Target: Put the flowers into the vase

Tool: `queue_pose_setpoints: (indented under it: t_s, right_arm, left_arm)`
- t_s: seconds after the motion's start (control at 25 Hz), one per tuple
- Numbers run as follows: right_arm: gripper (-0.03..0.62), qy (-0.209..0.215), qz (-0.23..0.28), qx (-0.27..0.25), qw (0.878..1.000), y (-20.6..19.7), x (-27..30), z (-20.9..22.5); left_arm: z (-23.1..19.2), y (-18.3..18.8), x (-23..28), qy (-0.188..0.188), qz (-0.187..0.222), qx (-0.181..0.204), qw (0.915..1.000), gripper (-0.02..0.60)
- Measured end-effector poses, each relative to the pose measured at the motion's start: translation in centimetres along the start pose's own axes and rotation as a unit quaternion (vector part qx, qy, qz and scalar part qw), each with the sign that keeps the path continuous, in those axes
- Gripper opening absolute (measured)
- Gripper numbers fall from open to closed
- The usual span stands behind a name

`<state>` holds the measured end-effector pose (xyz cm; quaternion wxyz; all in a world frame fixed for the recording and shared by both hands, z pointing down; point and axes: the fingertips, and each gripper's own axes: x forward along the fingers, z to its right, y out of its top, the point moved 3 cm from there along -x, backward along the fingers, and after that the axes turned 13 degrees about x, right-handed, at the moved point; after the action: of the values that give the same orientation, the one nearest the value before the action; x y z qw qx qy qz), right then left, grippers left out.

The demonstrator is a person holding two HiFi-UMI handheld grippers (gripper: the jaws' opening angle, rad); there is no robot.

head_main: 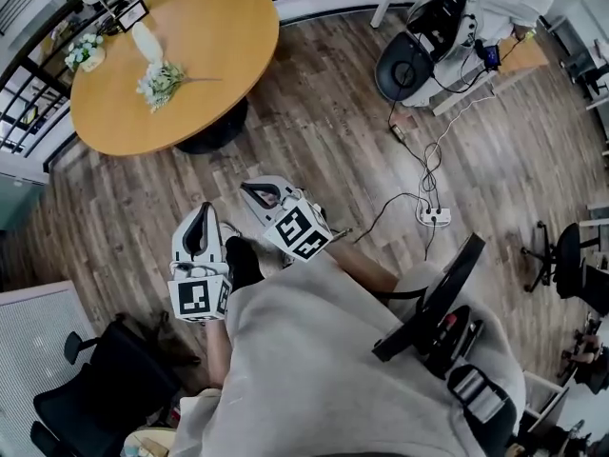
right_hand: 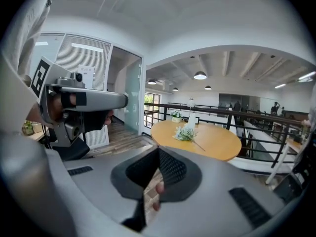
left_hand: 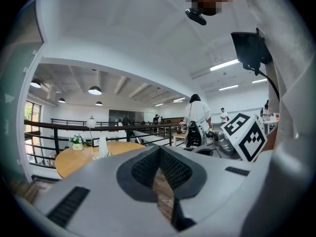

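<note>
Across the grey-brown wood-plank floor (head_main: 314, 131), well apart from both claws, the round orange wooden surface (head_main: 214, 36) is seen on its dark pedestal base (head_main: 217, 133). The task's things are carried on it. Nothing has been reached yet, so the step in hand is judged to be the approach, with the task barely begun.

Low in front of the body, the left grey two-jaw claw (head_main: 202, 209) and the right grey two-jaw claw (head_main: 245, 188) are held side by side, both aimed roughly toward the surface. On each, the jaws are pressed together at the tips with nothing pinched. That is reasonable, as nothing is within reach to grab.

Toward the far-left part of the surface, the tall white vase (head_main: 146, 41) is stood upright. Just beside it, on the nearer side, the bunch of white flowers with green leaves (head_main: 160, 84) is laid flat, thin stem pointed toward the middle. That free stem end is judged the easy place to pinch. Near the railing-side edge, a small potted white-flowered plant (head_main: 84, 53) is set apart from the vase and is likely no part of the task.
</note>
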<state>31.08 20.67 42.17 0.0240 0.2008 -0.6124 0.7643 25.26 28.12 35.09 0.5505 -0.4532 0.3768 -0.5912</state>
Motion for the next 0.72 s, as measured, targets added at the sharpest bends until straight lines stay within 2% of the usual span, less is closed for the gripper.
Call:
queue_pose_setpoints:
  t_s: [0.32, 0.72]
  right_arm:
    - [0.006, -0.01, -0.009, 0.004, 1.0, 1.0, 4.4, 1.8]
    - [0.006, -0.028, -0.004, 0.012, 1.0, 6.9, 13.1, 4.7]
  left_arm:
    - [-3.9, -2.1, 3.3, -0.011, -0.002, -0.013, 0.9999, 0.005]
    - [-13.6, -3.3, 8.4, -0.021, 0.007, -0.019, 0.9996, 0.006]
